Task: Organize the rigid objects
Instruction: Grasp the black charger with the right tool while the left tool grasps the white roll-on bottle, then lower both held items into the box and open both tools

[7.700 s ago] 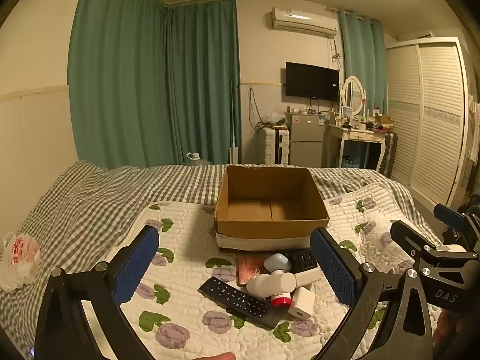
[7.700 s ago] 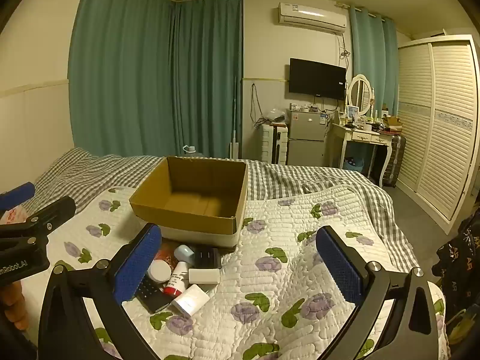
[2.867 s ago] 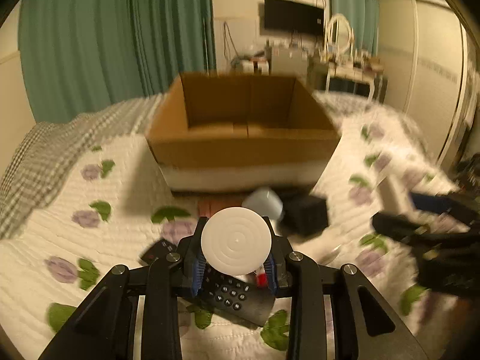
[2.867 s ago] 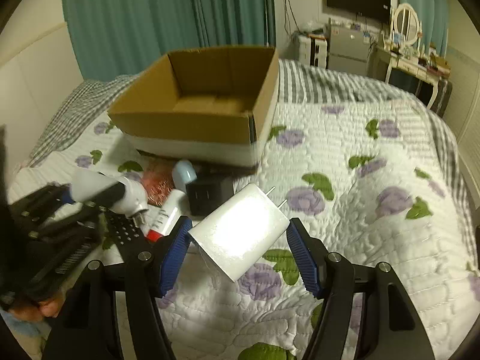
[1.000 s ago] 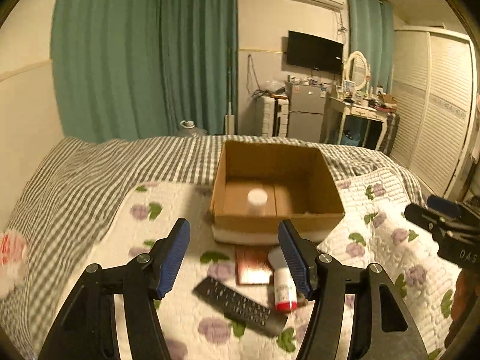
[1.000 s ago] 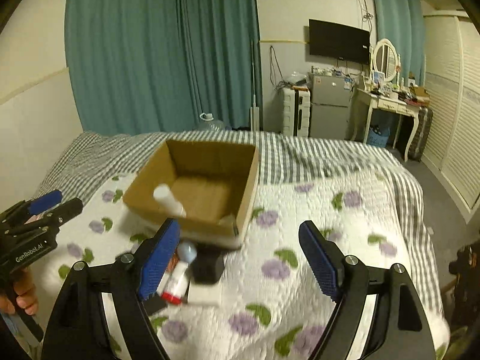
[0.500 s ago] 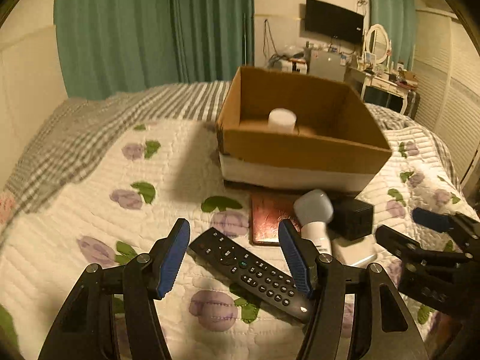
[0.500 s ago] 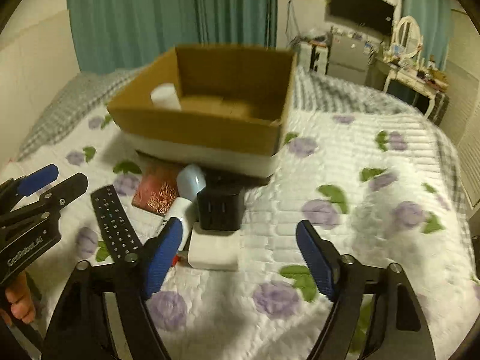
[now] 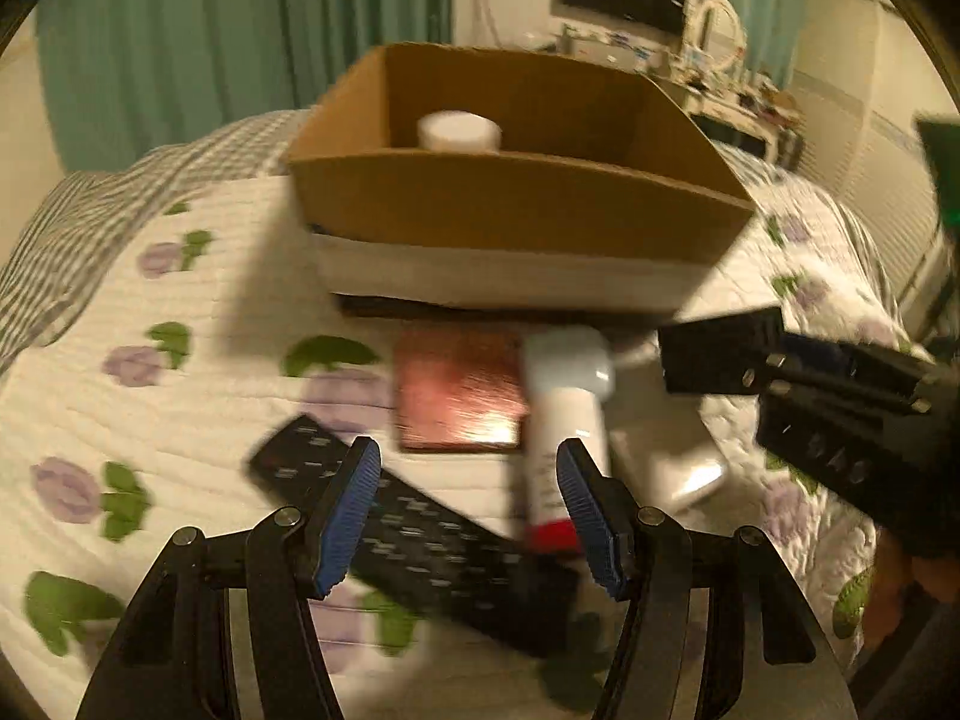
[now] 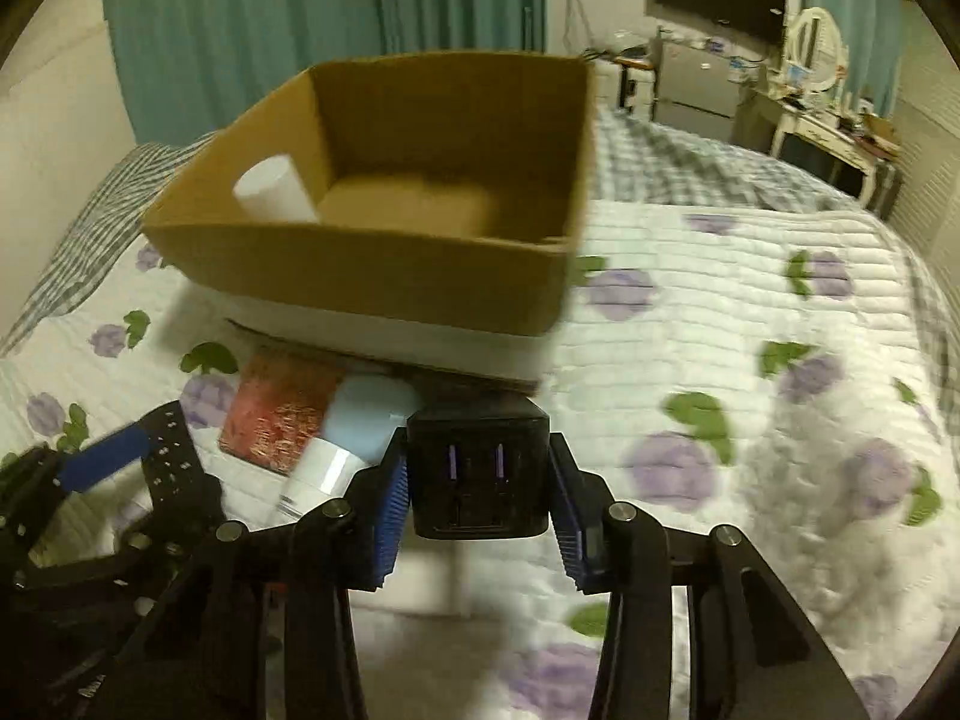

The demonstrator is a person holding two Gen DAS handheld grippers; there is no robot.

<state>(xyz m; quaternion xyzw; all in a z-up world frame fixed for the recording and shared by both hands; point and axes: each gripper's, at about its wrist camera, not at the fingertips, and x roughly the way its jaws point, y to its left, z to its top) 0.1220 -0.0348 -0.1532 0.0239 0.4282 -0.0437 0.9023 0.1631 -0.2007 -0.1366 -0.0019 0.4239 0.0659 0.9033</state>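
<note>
An open cardboard box (image 9: 516, 204) (image 10: 384, 276) sits on the quilted bed with a white round jar (image 9: 459, 131) (image 10: 273, 189) inside. My left gripper (image 9: 468, 510) is open, low over a black remote (image 9: 414, 546), with a white tube with a pale blue cap (image 9: 564, 414) by its right finger. My right gripper (image 10: 477, 495) is shut on a black power cube (image 10: 478, 471), also seen in the left wrist view (image 9: 720, 354). A red-brown card (image 9: 459, 396) (image 10: 279, 417) lies in front of the box.
A white flat adapter (image 9: 672, 468) lies right of the tube. The flowered quilt (image 10: 750, 396) spreads to the right. Green curtains (image 10: 300, 18), a TV and a dressing table stand behind the bed.
Both grippers have dropped close to the pile. My right gripper has closed around the black power cube. My left gripper has come down over the remote, still open.
</note>
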